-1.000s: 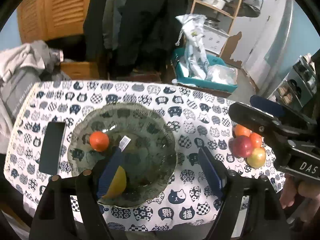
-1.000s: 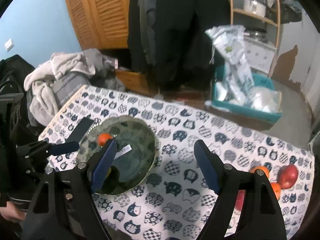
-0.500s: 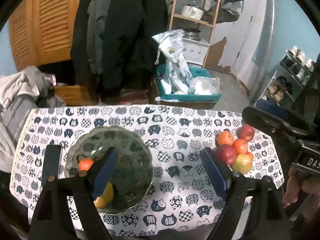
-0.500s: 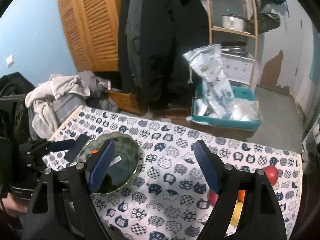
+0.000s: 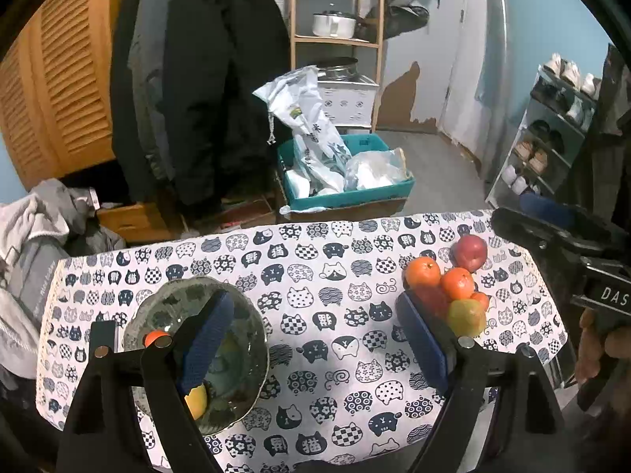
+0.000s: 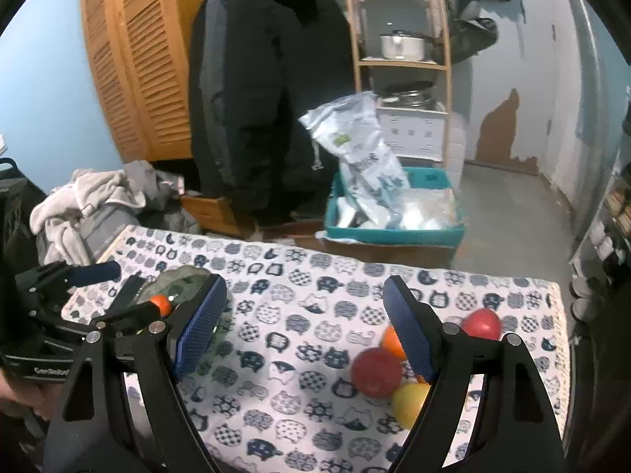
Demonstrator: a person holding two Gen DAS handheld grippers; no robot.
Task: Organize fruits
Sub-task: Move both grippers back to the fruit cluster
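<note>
A glass bowl (image 5: pixel 240 331) sits on the left of the cat-print tablecloth (image 5: pixel 335 272). It holds a small orange fruit (image 5: pixel 152 338) and a yellow fruit (image 5: pixel 196 400). On the right lies a heap of fruit: two oranges (image 5: pixel 422 272), a red apple (image 5: pixel 471 252) and a yellow-green apple (image 5: pixel 466 317). My left gripper (image 5: pixel 315 339) hangs open above the cloth between bowl and heap, with nothing in it. My right gripper (image 6: pixel 303 331) is open and empty too, with the bowl (image 6: pixel 185 276) to its left. A red apple (image 6: pixel 376 370) and a yellow fruit (image 6: pixel 410 398) lie by its right finger.
A black phone (image 5: pixel 101 331) lies left of the bowl. Beyond the table's far edge stand a teal crate of bags (image 5: pixel 347 193), dark coats (image 5: pixel 205 90) and a wooden shelf (image 5: pixel 335 39). Piled clothes (image 5: pixel 35 228) are at the left, a shoe rack (image 5: pixel 552 138) at the right.
Both grippers have drawn back and up from the table, swinging right. The left one's jaws have widened and left the yellow fruit in the bowl. The fruit heap now shows fully.
</note>
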